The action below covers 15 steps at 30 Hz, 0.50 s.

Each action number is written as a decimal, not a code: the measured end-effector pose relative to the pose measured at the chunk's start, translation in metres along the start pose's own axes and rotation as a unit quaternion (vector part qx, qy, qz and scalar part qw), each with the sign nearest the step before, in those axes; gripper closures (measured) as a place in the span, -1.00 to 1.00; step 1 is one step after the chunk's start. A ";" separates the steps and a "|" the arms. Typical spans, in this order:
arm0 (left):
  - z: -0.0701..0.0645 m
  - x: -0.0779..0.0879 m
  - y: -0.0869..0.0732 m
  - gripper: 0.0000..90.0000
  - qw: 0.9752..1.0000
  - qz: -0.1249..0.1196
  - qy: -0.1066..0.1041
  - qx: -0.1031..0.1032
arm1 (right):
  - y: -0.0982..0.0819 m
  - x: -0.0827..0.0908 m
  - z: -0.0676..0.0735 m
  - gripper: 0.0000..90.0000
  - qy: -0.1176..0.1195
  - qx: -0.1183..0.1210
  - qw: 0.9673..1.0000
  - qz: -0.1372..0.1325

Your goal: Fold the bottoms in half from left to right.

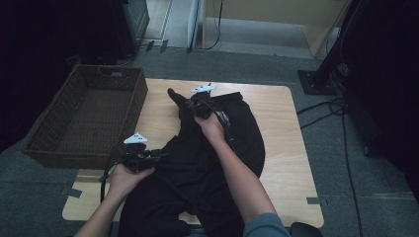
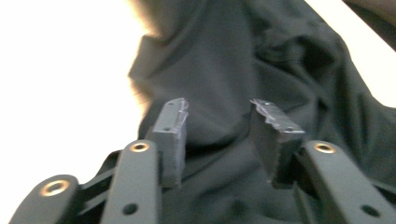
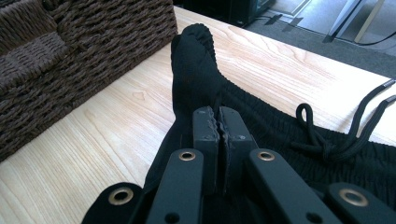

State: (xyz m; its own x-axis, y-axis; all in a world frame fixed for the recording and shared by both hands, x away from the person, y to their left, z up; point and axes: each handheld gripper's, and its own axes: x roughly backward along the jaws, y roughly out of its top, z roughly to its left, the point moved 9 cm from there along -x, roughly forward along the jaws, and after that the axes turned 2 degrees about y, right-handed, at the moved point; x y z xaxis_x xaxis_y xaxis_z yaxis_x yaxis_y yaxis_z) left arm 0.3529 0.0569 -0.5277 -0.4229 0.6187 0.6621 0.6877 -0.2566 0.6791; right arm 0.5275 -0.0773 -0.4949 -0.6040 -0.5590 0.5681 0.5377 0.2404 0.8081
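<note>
The black trousers (image 1: 217,158) lie rumpled on the bench (image 1: 281,148), unfolded: the right gripper (image 1: 190,103) pinches their waistband at twelve o'clock, the left gripper (image 1: 159,155) spread, basket (image 1: 49,148) unfilled.

My high view dim, corners near black. My left gripper view: table (image 2: 56,70) blown out white, black garment (image 2: 243,60) softly blurred. My right gripper view evenly lit, sharp.

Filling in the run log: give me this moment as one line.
left gripper: open over black garment | right gripper: shut on garment's waistband, lifted | wicker basket: left on table
</note>
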 end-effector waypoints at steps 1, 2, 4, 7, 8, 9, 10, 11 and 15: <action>0.004 -0.002 -0.002 0.10 1.000 0.001 0.001 0.004 | 0.000 0.000 0.000 0.94 0.000 0.000 1.000 0.000; 0.005 -0.004 -0.004 0.08 1.000 0.001 -0.005 0.009 | -0.001 -0.001 0.000 0.94 0.000 0.002 1.000 0.003; 0.006 -0.009 -0.008 0.02 1.000 0.010 -0.011 0.015 | -0.003 -0.002 -0.002 0.94 -0.002 0.002 1.000 0.007; 0.010 -0.018 -0.015 -0.01 1.000 0.027 -0.001 0.008 | -0.005 -0.004 -0.004 0.94 -0.002 -0.004 1.000 0.010; 0.011 -0.021 -0.015 0.00 1.000 0.030 0.000 0.010 | -0.006 -0.005 -0.004 0.94 -0.002 -0.008 1.000 0.011; 0.012 -0.024 -0.015 0.00 0.999 0.032 0.000 0.013 | -0.007 -0.006 -0.005 0.94 -0.001 -0.008 1.000 0.012; 0.014 -0.027 -0.016 0.00 0.999 0.037 0.000 0.016 | -0.008 -0.007 -0.004 0.94 0.000 -0.008 1.000 0.012; 0.014 -0.030 -0.017 0.00 0.999 0.042 -0.002 0.020 | -0.008 -0.008 -0.004 0.94 0.000 -0.007 1.000 0.014; 0.008 -0.037 -0.020 0.28 0.998 0.058 -0.020 0.013 | -0.010 -0.013 -0.002 0.94 0.000 -0.009 1.000 0.017</action>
State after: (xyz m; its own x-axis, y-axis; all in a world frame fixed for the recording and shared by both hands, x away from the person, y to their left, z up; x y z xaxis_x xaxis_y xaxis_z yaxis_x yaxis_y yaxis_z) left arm 0.3592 0.0449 -0.5689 -0.3160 0.6151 0.7224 0.7458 -0.3096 0.5898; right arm 0.5310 -0.0738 -0.5105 -0.5855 -0.5508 0.5948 0.5679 0.2450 0.7858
